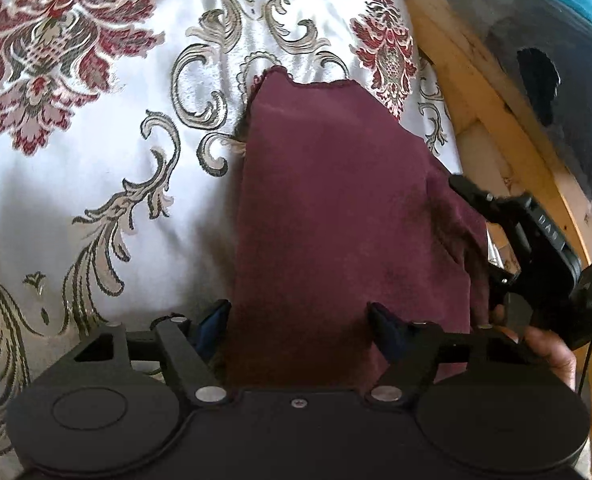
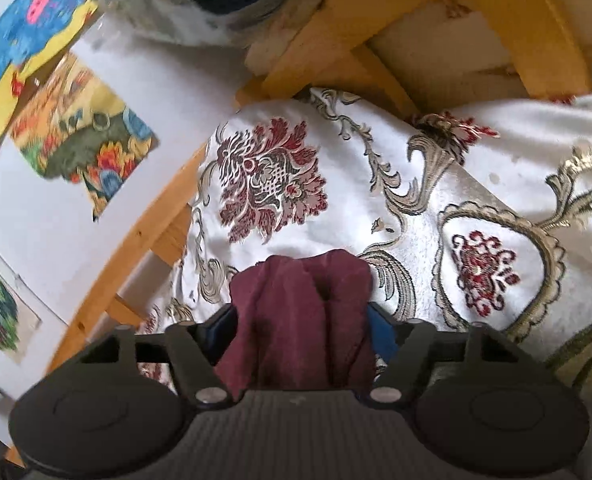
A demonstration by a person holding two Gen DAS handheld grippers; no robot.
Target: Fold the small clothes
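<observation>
Left wrist view: my left claw sits over the maroon cloth, which lies on the floral cover. Jaws about halfway apart w/ cloth running up between them from 6 toward 12 o'clock; left pad at cloth's edge, right pad on top of it, can't tell if pads actually pinch. Cloth's far edge at 12, ragged. At 3 o'clock my right claw enters from the side, tip touching the cloth's right edge; a hand behind it at 4. Wood frame runs 1 to 4 o'clock just beside the cover.

Right wrist view: right claw partly closed on a bunched wad of the same cloth, both blue pads pressed vs the folds. Wad sticks out toward 12. Cover under it, frame at 12–1, wall pics at 9–10 o'clock.
</observation>
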